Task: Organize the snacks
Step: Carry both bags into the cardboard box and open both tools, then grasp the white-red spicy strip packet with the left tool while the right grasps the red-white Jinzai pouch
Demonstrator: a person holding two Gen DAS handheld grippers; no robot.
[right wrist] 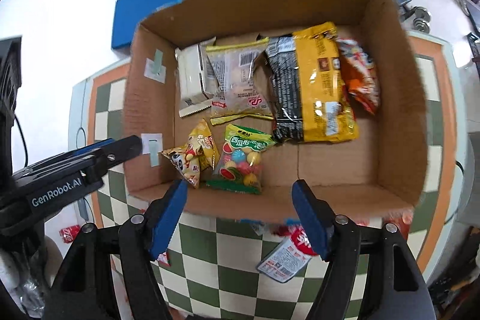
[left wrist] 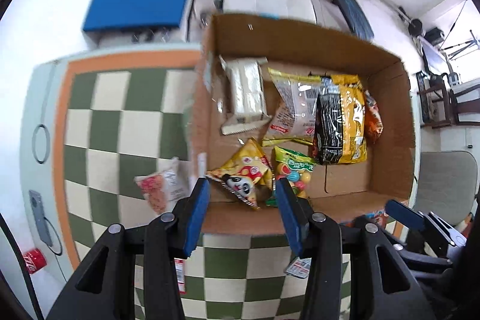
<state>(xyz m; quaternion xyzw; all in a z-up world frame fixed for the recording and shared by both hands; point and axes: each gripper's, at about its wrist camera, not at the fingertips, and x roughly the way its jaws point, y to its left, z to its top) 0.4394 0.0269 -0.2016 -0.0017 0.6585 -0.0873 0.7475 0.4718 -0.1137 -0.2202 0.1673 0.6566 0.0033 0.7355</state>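
Note:
An open cardboard box (right wrist: 399, 98) on the checkered table holds several snacks: a white packet (right wrist: 192, 74), a clear pastry packet (right wrist: 237, 80), a big black and yellow bag (right wrist: 312, 86), an orange bag (right wrist: 360, 74), a yellow panda bag (right wrist: 192, 158) and a green candy bag (right wrist: 240, 161). My right gripper (right wrist: 240, 192) hangs open and empty over the box's near wall, above the candy bag. My left gripper (left wrist: 242, 194) points down over the box's near left corner, its jaws apart and empty; the panda bag (left wrist: 240, 179) lies below it. It also shows at the box's left wall (right wrist: 126, 144).
Loose packets lie on the tablecloth: a pink and white one (left wrist: 159, 188) left of the box, and a red and white one (right wrist: 285, 257) in front of it. A red can (left wrist: 34, 260) lies off the table's left edge. A blue pad (left wrist: 138, 2) and chairs stand beyond.

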